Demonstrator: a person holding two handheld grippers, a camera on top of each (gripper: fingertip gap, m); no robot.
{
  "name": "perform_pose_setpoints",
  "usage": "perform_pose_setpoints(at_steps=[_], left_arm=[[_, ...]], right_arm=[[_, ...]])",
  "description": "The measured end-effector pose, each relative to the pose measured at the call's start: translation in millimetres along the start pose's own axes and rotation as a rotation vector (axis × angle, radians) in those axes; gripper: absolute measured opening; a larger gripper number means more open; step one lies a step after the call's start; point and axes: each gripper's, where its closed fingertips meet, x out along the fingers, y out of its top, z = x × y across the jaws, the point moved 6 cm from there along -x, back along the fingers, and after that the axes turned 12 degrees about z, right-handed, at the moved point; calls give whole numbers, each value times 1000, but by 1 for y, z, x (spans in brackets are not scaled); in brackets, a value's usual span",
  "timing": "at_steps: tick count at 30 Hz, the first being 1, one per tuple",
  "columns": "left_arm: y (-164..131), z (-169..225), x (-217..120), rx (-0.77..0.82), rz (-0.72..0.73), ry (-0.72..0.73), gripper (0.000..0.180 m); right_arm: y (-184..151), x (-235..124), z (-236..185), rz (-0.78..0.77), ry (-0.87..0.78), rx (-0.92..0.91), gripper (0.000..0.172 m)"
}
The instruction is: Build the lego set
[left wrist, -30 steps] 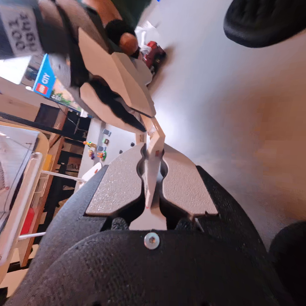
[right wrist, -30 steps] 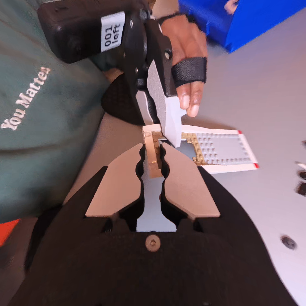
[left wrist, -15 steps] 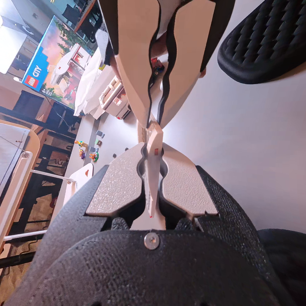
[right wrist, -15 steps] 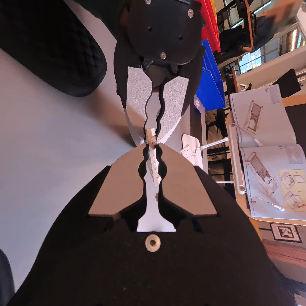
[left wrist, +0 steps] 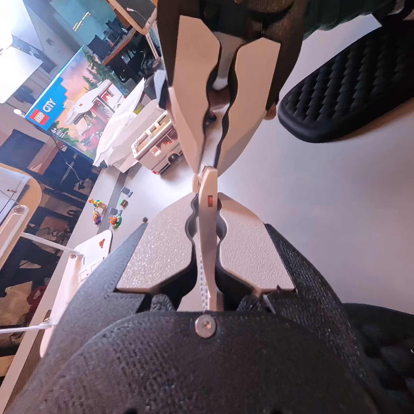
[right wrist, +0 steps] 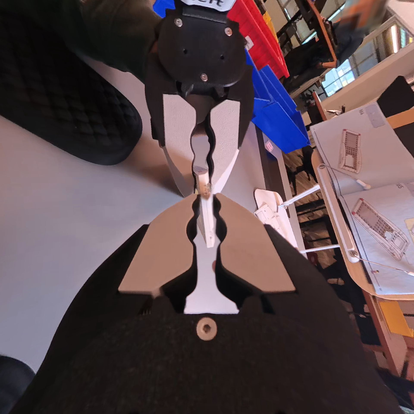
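Left wrist view: the left gripper (left wrist: 207,201) is closed edge-on against a white brick panel (left wrist: 208,242), both pads pressing its faces; the panel runs back between the fingers toward the gripper body and carries a small red mark near the tips. The right gripper (left wrist: 209,167) faces it from above, its tips meeting the panel's far end. Below lies a grey table (left wrist: 313,201). To the left stand a white brick camper (left wrist: 154,143), crumpled white bags (left wrist: 121,132), a toy box (left wrist: 74,107), small figures (left wrist: 105,215) and loose bricks. A black cushion (left wrist: 349,94) sits upper right.

Right wrist view: the right gripper (right wrist: 207,197) is nearly closed on the white end of the panel (right wrist: 207,224), pads against both faces. The left gripper (right wrist: 201,179) opposes it, clamped on the other end. Right of them are an open instruction booklet (right wrist: 369,201) on a stand, and blue bins (right wrist: 275,112) and red bins (right wrist: 257,38) behind.
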Motion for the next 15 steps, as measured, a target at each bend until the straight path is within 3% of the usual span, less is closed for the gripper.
perform_pose_setpoints(at_steps=[2,6,15], left_arm=[[1,0,-1,14,2,5,12],[4,-1,-4,-14,30,-1,12],[6,0,-5,-47,52,-9,12]], right_arm=[[-6,-3,1,-51,13,-10,28],[-10,-4,1,-57,-25,-76,9],[-7,-4,-2,-103,-60,-141,8]])
